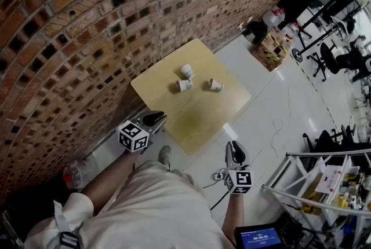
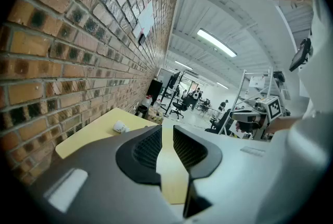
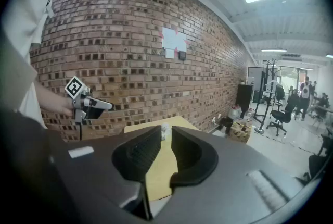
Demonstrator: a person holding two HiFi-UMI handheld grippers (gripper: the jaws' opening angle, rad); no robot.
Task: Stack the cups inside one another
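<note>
Three white paper cups lie on their sides, none nested, on the far half of the square light-wood desk (image 1: pixel 203 117): the far cup (image 1: pixel 186 71) nearest the brick wall (image 1: pixel 69 39), the near cup (image 1: pixel 184 85) just beside it, and the right cup (image 1: pixel 215 85) a little apart from both. We hold both tools well apart from the cups, our left tool (image 1: pixel 155 120) beside the desk's near-left edge and our right tool (image 1: pixel 234 149) over the pale floor (image 1: pixel 278 103). Each tool's jaws stand slightly apart with nothing between them, only the desk top showing through the narrow gap.
</note>
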